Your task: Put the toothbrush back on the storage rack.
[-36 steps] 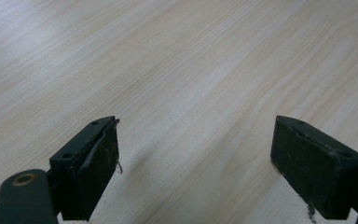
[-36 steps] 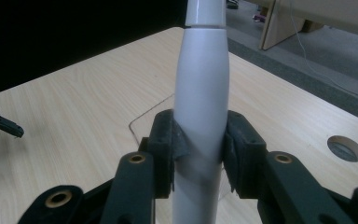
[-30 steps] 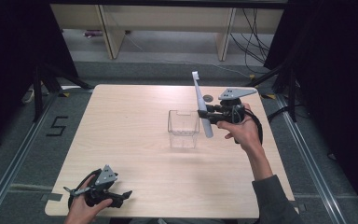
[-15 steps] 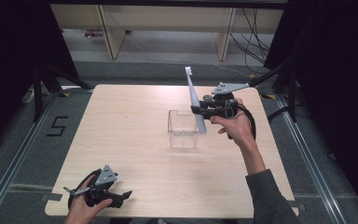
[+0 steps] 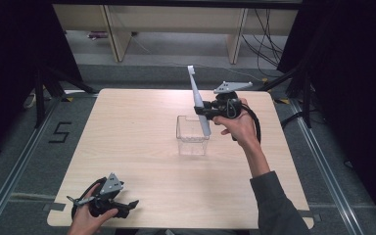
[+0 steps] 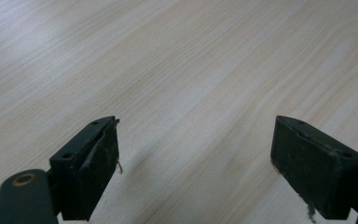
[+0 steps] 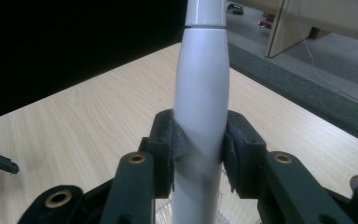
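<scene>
Pale tabletop (image 5: 142, 147): right claw (image 5: 206, 109) clamps white wand (image 5: 199, 102) over clear box (image 5: 193, 135) near right edge
Wand looks light, stiff, smooth and slippery; mid-shaft hold suits it; left claw (image 5: 127, 205) gapes empty at near-left corner.

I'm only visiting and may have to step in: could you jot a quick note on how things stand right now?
Right gripper: shut on the long white handle, holding it tilted, its lower end at the clear box, top end up in the air.
Left gripper: open, holding nothing, low at the near left corner of the table.
Done: handle is gripped and off the table.
Left: probably lifting it clear of the box or setting it in; I can't tell which.
</scene>
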Motion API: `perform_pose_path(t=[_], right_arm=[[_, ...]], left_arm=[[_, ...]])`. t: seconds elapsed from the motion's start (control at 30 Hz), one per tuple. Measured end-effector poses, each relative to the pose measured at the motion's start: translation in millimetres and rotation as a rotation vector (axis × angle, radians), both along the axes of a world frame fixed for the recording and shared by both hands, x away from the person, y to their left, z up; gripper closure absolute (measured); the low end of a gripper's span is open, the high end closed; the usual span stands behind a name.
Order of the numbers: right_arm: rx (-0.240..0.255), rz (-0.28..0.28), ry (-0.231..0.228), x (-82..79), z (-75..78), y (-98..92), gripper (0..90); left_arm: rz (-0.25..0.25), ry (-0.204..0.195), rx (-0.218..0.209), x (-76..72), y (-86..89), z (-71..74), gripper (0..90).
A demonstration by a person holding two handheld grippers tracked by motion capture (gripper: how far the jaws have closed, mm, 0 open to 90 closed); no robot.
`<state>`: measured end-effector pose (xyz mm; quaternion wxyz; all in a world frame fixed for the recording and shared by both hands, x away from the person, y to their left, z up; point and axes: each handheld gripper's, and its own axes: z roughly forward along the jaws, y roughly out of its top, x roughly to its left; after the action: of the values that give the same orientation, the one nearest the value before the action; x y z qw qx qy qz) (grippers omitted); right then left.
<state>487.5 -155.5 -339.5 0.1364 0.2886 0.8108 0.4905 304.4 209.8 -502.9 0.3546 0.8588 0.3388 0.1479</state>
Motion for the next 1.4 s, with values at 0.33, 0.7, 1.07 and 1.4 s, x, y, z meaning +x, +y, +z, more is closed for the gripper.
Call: perform_pose_path(t=[0.33,0.7,1.07,1.4], right_arm=[[-0.03,-0.009,0.012,11.9,-8.8,11.2,67.0],[-0.068,-0.006,0.033,21.4,-22.4,23.5,67.0],[-0.117,-0.007,0.061,24.4,-36.9,32.7,67.0],[-0.165,0.002,0.073,26.0,-49.3,34.3,67.0]], left_arm=[[0.003,0.0,0.0,-0.3,0.6,-0.4,14.9],[0.01,-0.003,-0.001,-0.8,0.4,-0.1,14.9],[-0.001,0.0,0.008,-0.8,1.6,0.4,14.9],[0.009,-0.001,0.0,-0.9,0.6,-0.1,14.9]])
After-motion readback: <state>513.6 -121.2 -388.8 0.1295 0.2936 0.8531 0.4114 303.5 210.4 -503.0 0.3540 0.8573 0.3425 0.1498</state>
